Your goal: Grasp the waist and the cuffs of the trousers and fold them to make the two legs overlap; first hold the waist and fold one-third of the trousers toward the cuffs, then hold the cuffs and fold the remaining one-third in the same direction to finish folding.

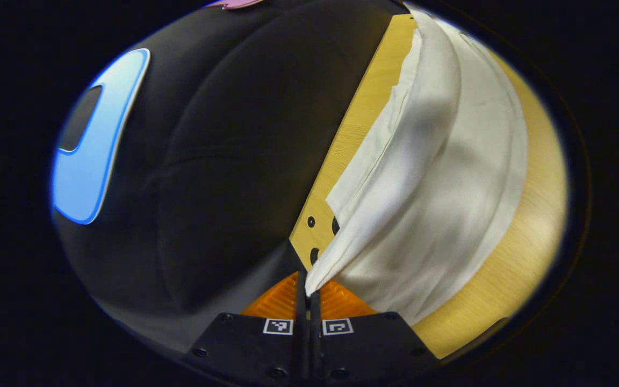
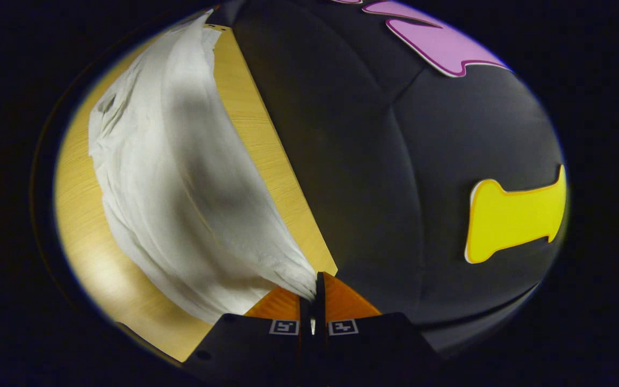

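The plain off-white cloth trousers [image 1: 438, 177] [image 2: 175, 183], grey where their folds fall in shadow, lie over a pale yellow wooden table [image 1: 524, 252] [image 2: 81, 236] with fine straight grain and small dark round holes [image 1: 311, 221] near its edge.

The left tool [image 1: 307, 293] has its two fingers pressed together at the bottom of the left gripper view, pinching a bunched edge of the white trousers [image 1: 438, 177]; the right tool [image 2: 312, 293] is likewise closed on a corner of the same cloth, lifted off the surface.
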Motion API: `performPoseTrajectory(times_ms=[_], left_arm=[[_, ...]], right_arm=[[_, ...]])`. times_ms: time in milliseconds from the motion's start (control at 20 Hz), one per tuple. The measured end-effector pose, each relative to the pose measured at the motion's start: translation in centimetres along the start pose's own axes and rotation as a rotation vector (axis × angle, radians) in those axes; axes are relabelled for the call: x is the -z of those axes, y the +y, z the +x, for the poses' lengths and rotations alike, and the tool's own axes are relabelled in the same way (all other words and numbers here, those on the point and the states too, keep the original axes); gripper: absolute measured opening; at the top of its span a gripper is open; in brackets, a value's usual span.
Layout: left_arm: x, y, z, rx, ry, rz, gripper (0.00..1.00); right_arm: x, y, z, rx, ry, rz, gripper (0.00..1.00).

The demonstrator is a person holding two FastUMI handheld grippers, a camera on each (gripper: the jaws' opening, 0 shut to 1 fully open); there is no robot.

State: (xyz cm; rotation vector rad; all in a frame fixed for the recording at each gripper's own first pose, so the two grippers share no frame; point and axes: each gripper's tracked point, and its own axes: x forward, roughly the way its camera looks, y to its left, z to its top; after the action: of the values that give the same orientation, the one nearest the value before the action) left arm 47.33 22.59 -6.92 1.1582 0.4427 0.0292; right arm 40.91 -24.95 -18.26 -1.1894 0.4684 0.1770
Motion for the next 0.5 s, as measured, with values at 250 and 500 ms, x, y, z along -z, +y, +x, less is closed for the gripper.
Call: performPoseTrajectory(times_ms=[250,500], left_arm=[[-0.8,-2.7,2.6,0.045,0.027,-0.077,0.06],[-1.7,-1.6,-0.4,0.009,-0.069,-0.268,0.48]], right_arm=[[2.1,2.0,3.9,-0.068,0.098,0.074,0.06],[2.0,3.8,3.3,-0.157,0.098,0.302,0.73]])
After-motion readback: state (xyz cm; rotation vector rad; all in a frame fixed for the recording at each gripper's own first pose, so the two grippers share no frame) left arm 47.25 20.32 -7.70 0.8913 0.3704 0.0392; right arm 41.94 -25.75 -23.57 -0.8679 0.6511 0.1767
